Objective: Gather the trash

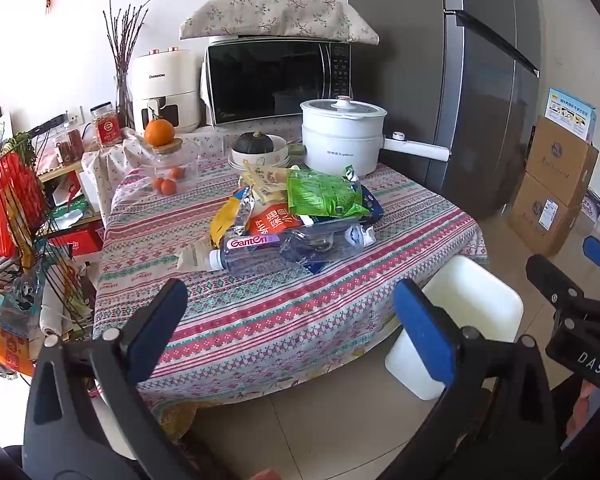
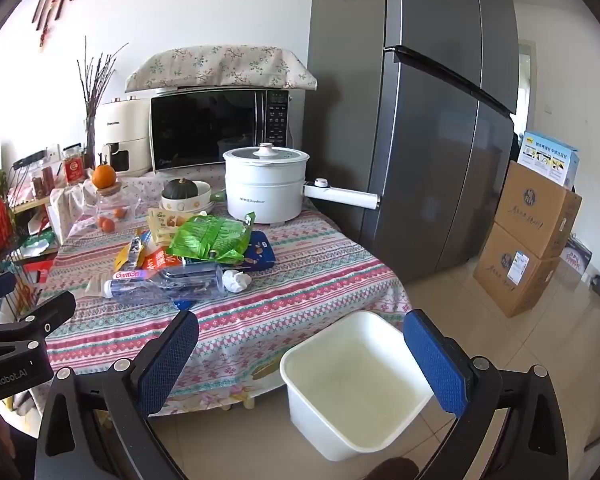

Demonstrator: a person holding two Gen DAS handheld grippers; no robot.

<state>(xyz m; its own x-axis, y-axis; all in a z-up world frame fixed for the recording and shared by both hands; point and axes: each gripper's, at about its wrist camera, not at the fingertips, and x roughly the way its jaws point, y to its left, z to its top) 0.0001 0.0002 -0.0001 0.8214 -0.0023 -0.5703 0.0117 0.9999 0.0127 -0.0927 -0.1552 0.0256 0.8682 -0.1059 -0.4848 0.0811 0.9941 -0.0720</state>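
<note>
A pile of trash lies mid-table on the patterned cloth: a crushed clear Ganten bottle (image 1: pixel 288 249) (image 2: pixel 168 282), a green snack bag (image 1: pixel 324 196) (image 2: pixel 212 238), a dark blue packet (image 2: pixel 260 258), yellow and orange wrappers (image 1: pixel 236 216) and a crumpled white tissue (image 2: pixel 236 280). A white square bin (image 2: pixel 356 380) (image 1: pixel 464 312) stands on the floor at the table's right front. My left gripper (image 1: pixel 288 320) is open and empty, short of the table's front edge. My right gripper (image 2: pixel 300 348) is open and empty, above the bin's left rim.
At the back of the table (image 1: pixel 260 320) stand a white electric pot (image 1: pixel 342 136), a bowl with a squash (image 1: pixel 256 148), a glass jar with oranges (image 1: pixel 168 160) and a microwave (image 1: pixel 276 80). A grey fridge (image 2: pixel 420 120) and stacked cardboard boxes (image 2: pixel 528 240) stand right. A cluttered wire rack (image 1: pixel 16 220) stands left.
</note>
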